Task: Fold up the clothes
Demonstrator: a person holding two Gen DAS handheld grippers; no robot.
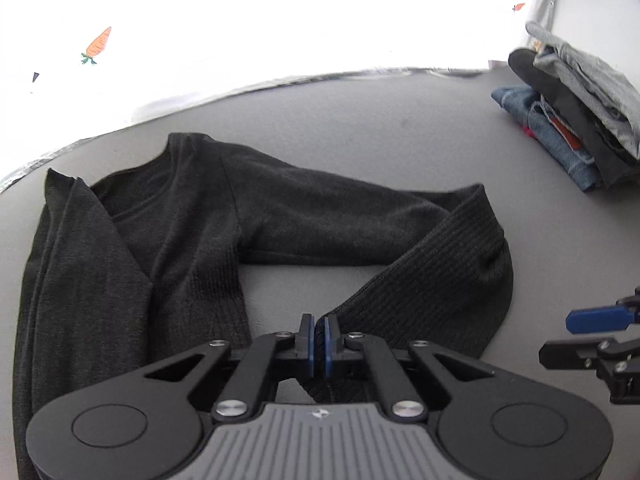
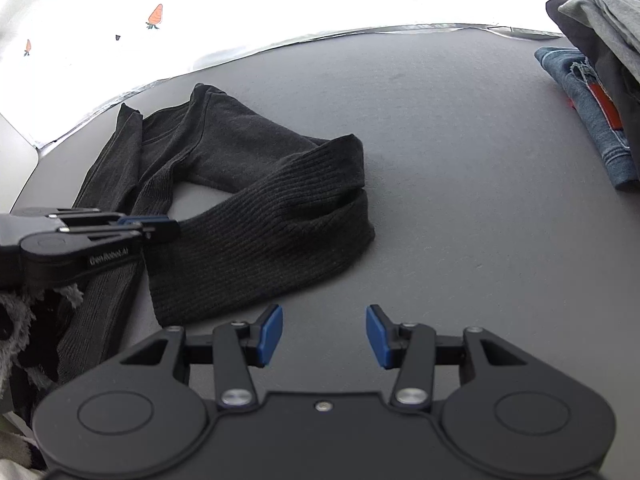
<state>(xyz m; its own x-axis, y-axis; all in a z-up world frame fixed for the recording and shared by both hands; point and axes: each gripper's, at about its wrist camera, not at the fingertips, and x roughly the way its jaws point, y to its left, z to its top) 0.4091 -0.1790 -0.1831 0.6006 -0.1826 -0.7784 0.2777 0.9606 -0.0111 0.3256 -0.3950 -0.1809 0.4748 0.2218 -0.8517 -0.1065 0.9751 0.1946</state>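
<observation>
A dark grey long-sleeved sweater (image 1: 168, 216) lies on the grey table (image 1: 400, 136). Its ribbed sleeve (image 1: 432, 264) curves round to the front. My left gripper (image 1: 319, 330) is shut on the end of that sleeve, the blue pads pinching the fabric. The right wrist view shows the same sweater (image 2: 224, 148), its sleeve (image 2: 288, 216) and the left gripper (image 2: 160, 225) clamped on the cuff at the left. My right gripper (image 2: 324, 334) hovers open over bare table just right of the sleeve, holding nothing. It also shows at the left wrist view's right edge, the right gripper (image 1: 576, 336).
A stack of folded clothes (image 1: 576, 112), with jeans at the bottom and black and grey items on top, stands at the far right of the table (image 2: 460, 160); the same stack (image 2: 600, 80) shows there. A white carrot-print cloth (image 1: 98, 44) lies beyond the table's far edge.
</observation>
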